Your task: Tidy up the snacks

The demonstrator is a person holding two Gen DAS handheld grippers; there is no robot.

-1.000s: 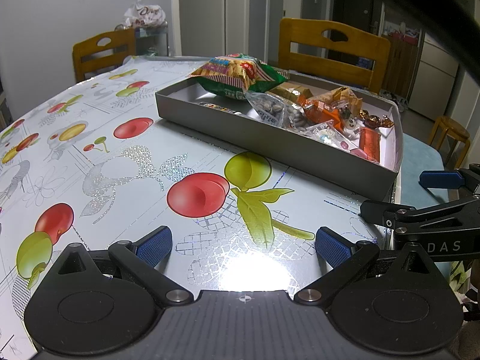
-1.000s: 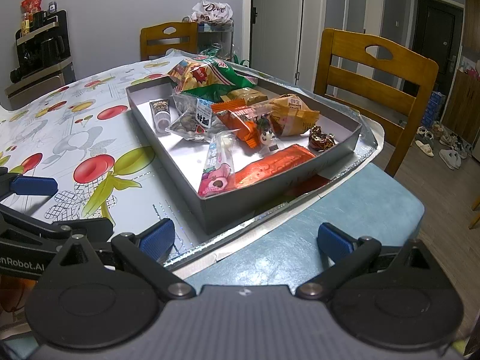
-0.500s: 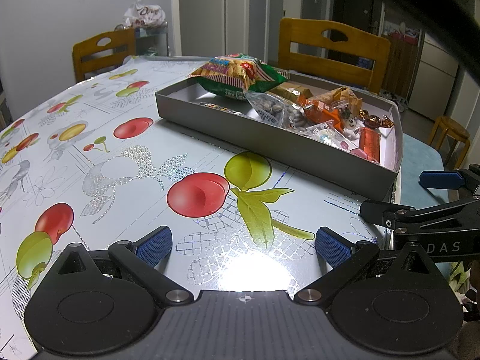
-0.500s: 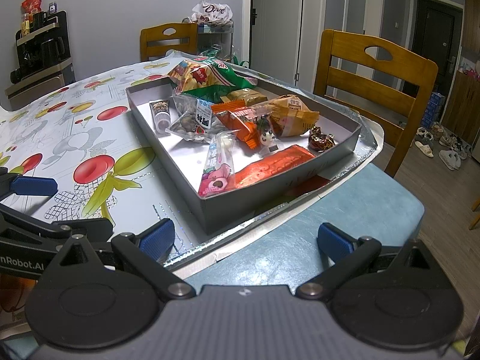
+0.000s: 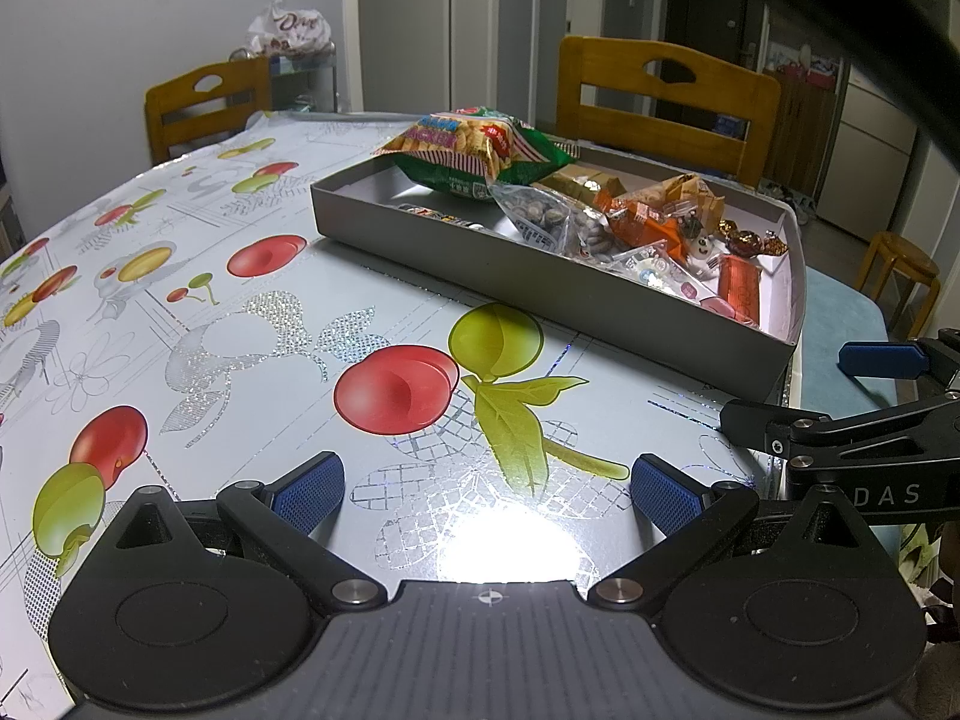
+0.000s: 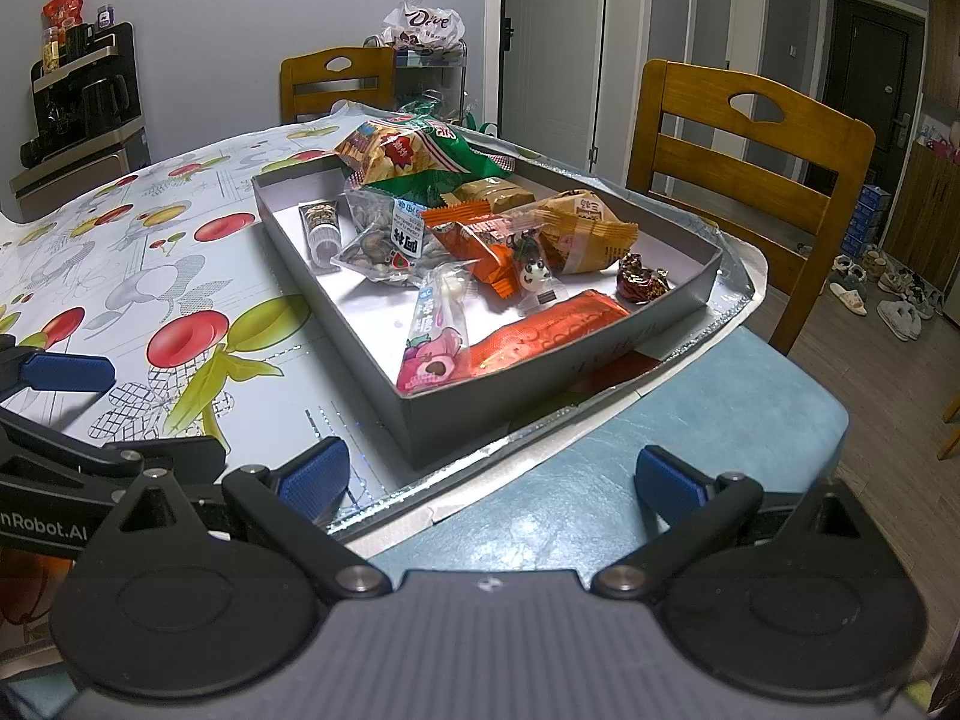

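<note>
A shallow grey box (image 6: 672, 324) (image 5: 540, 291) on the fruit-print tablecloth holds several snacks: a green cracker bag (image 6: 420, 156) (image 5: 480, 150), a clear bag of seeds (image 6: 390, 246), orange packets (image 6: 480, 240), a tan wrapped cake (image 6: 582, 228), a pink candy packet (image 6: 435, 336), a red bar (image 6: 552, 330) and a foil chocolate (image 6: 642, 282). My left gripper (image 5: 487, 489) is open above the tablecloth, short of the box. My right gripper (image 6: 489, 477) is open near the box's front corner, nothing between its fingers. Each gripper shows at the edge of the other's view.
Two wooden chairs (image 6: 744, 144) (image 6: 336, 84) stand behind the table. A white shopping bag (image 6: 423, 21) sits on a cart beyond. A teal table edge (image 6: 720, 438) lies right of the cloth. A wooden stool (image 5: 897, 267) and shoes (image 6: 870, 294) are on the floor.
</note>
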